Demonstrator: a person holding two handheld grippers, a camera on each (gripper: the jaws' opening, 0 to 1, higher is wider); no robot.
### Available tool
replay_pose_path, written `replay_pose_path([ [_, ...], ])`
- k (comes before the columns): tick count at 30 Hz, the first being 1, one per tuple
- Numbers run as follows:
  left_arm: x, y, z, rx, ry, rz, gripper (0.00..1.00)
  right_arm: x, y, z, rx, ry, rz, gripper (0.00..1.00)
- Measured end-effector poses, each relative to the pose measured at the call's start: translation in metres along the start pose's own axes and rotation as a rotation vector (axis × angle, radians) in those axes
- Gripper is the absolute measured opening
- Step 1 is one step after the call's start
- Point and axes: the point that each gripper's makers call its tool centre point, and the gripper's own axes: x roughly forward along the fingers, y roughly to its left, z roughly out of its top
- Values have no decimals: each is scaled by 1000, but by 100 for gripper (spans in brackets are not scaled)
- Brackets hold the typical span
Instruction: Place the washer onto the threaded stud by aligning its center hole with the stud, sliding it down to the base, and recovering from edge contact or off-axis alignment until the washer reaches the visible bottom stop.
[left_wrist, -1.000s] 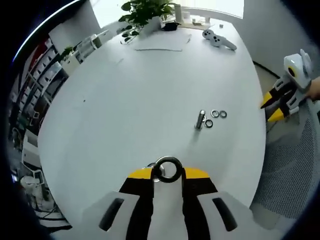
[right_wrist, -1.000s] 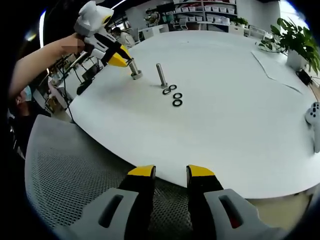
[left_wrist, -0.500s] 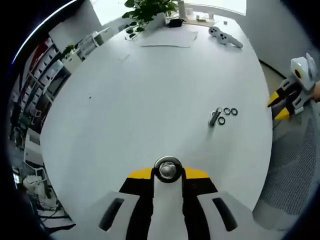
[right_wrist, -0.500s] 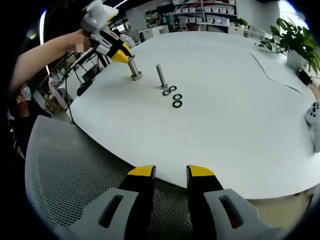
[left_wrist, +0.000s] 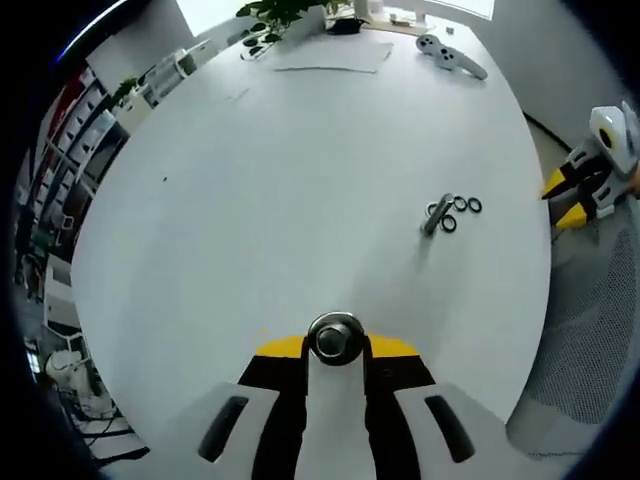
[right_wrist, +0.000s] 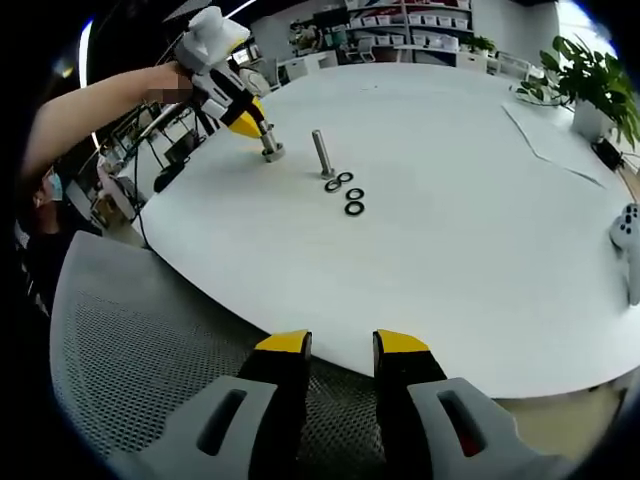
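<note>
My left gripper is shut on a dark metal washer, seen face-on between the yellow tips. A grey stud end fills its hole. In the right gripper view the left gripper points down onto the top of an upright threaded stud near the table's edge. A second stud stands beside it, with three loose washers at its foot. That stud and its washers also lie mid-table in the left gripper view. My right gripper is open above a mesh chair, far off at the table's side.
The round white table carries a potted plant, a sheet of paper and a white game controller. A grey mesh chair stands at the near edge. A person's arm holds the left gripper.
A second ago bare table showed through the held washer's hole; now a grey stud end fills it. The left gripper has shifted over the stud. My right gripper has stayed put.
</note>
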Motion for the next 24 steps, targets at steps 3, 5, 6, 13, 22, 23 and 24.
replay_pose_path([
  [3,4,-4,-3,-14,10,-16,18,0,0,0,0,-1,0,27],
  [5,8,-8,-4,-11,15,-22,18,0,0,0,0,-1,0,27],
  [6,9,-11,-5,-11,21,-24,18,0,0,0,0,-1,1,27],
  [13,15,-23,-8,-14,38,-43,18,0,0,1,-1,-1,2,27],
  [22,18,-43,-4,16,50,-40,18,0,0,1,-3,-2,3,27],
  [23,17,-46,-4,23,48,-39,18,0,0,1,-3,-2,3,27],
  [24,16,-49,-2,23,45,-41,18,0,1,1,-3,-2,3,27],
])
